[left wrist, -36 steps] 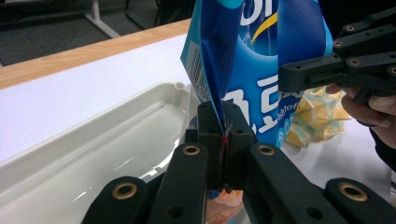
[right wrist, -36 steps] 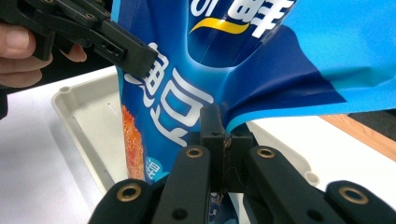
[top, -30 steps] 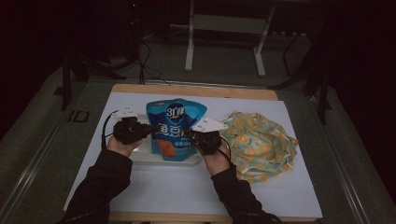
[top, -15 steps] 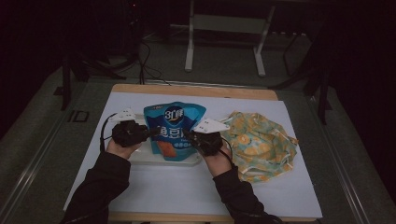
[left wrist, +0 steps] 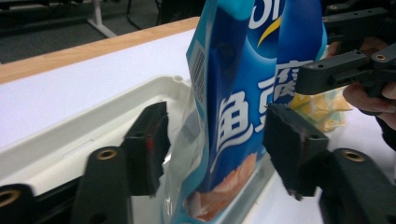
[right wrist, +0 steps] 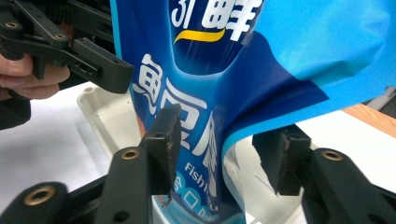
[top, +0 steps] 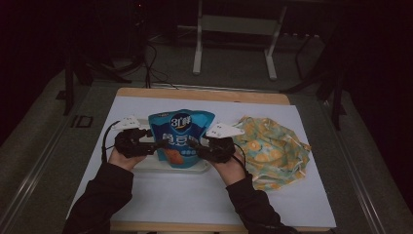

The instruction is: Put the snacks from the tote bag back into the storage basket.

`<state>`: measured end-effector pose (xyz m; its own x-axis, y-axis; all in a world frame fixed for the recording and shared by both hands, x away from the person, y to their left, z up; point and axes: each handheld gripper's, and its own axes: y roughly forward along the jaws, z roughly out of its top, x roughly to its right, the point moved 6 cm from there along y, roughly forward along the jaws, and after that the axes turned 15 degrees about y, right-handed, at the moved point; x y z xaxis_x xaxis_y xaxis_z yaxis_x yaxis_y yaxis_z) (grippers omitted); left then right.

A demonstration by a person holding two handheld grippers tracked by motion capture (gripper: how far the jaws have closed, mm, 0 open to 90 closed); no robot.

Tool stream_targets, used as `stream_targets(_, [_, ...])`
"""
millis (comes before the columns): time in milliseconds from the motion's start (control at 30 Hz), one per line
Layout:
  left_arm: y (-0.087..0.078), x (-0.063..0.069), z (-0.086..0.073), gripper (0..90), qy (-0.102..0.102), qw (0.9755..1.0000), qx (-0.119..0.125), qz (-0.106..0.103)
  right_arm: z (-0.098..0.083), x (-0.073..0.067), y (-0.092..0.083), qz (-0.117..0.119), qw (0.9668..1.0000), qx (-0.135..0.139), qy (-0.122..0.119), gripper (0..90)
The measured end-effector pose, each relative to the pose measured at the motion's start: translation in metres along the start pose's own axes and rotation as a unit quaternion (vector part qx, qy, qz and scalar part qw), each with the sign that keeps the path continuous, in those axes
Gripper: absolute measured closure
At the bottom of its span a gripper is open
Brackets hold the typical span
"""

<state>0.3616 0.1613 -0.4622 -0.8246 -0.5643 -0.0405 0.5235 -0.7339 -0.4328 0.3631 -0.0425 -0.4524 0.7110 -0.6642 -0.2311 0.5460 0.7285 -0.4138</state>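
A blue snack bag (top: 180, 139) stands upright in a shallow white tray (top: 151, 165) on the white table cover. My left gripper (top: 153, 145) is at the bag's left edge and my right gripper (top: 197, 145) at its right edge. In the left gripper view the jaws (left wrist: 217, 140) have just been opening and stand apart, with the bag's edge (left wrist: 238, 107) loose between them. In the right gripper view the jaws (right wrist: 222, 149) have likewise just been opening. The bag's other edge (right wrist: 224, 70) hangs between them, with a gap at the right pad (right wrist: 280, 154).
A crumpled yellow and green patterned cloth (top: 270, 148) lies to the right of the tray. The white cover (top: 195, 195) reaches nearly to the wooden table's edges. Metal stand legs (top: 197, 48) rise on the dark floor beyond the table.
The bag has settled slightly lower in the tray. Both hands have stayed at its sides.
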Motion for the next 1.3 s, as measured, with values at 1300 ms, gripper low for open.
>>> stream_targets(1300, [-0.030,0.046,-0.036,2.4,-0.012,0.9998,0.014,-0.006,-0.028,0.014,-0.046,0.015,0.9998,-0.015,0.002,16.1])
